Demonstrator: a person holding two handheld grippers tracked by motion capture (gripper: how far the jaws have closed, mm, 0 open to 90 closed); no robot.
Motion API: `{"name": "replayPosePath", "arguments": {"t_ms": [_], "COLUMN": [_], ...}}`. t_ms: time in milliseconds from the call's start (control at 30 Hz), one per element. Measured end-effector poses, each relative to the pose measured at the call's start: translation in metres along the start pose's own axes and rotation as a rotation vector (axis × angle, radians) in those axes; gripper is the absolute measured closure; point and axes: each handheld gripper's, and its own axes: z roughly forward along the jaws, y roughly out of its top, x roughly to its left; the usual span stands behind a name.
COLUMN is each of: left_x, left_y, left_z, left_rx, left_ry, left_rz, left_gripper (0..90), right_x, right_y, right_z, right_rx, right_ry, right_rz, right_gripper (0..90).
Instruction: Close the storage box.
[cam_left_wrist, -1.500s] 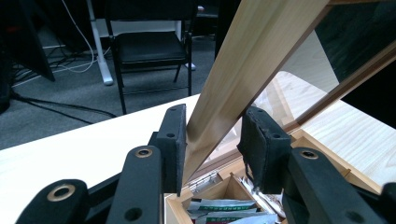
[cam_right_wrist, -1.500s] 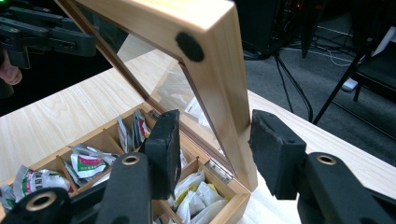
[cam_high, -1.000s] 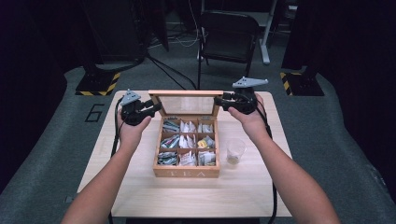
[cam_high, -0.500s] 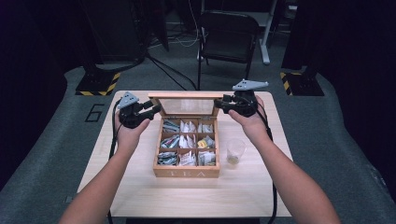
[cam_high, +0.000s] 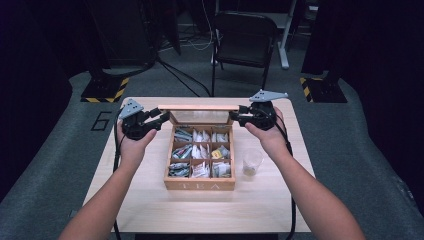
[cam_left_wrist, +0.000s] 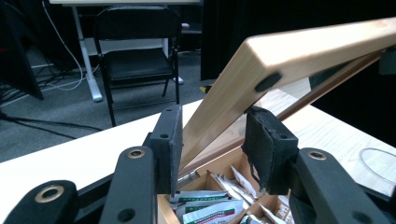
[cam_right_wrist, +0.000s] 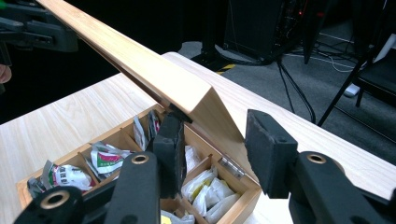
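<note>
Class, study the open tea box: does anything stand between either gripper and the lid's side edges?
Nothing visible does. The lid stands raised, its side edges lying between the jaws of the left gripper and the right gripper.

One tea box (cam_high: 200, 185), nine compartments, one cup (cam_high: 252, 162), one chair (cam_high: 243, 42).

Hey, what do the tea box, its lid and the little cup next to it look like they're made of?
Tea box: light wood, visible grain, matte. Lid: a matching wood frame around what looks like a clear glass or plastic pane. Cup: see-through, likely thin plastic or glass.
</note>
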Motion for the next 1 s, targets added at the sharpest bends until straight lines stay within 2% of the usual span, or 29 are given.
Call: {"name": "replayPosePath", "arguments": {"t_ms": [167,267,400,1000], "left_x": [-0.004,-0.006,-0.007,-0.014], "left_y": [0.001,0.002,0.001,-0.012], "left_z": [-0.003,-0.006,-0.007,-0.016], "left_rx": [-0.002,0.015,0.019,0.019], "left_ry": [-0.006,0.000,-0.001,-0.013], "left_rz": [0.009,0.028,0.033,0.030], "left_gripper": [57.6,57.9,57.8,56.9], "right_x": [0.003,0.005,0.006,0.015], "right_y": [-0.004,-0.007,-0.010,-0.023], "right_z": [-0.002,-0.003,-0.004,-0.009], "right_rx": [0.000,-0.003,-0.010,-0.023], "right_ry": [0.006,0.008,0.009,0.004], "right_rz": [-0.004,-0.002,-0.003,-0.034], "right_gripper": [57.4,57.2,57.2,56.8]}}
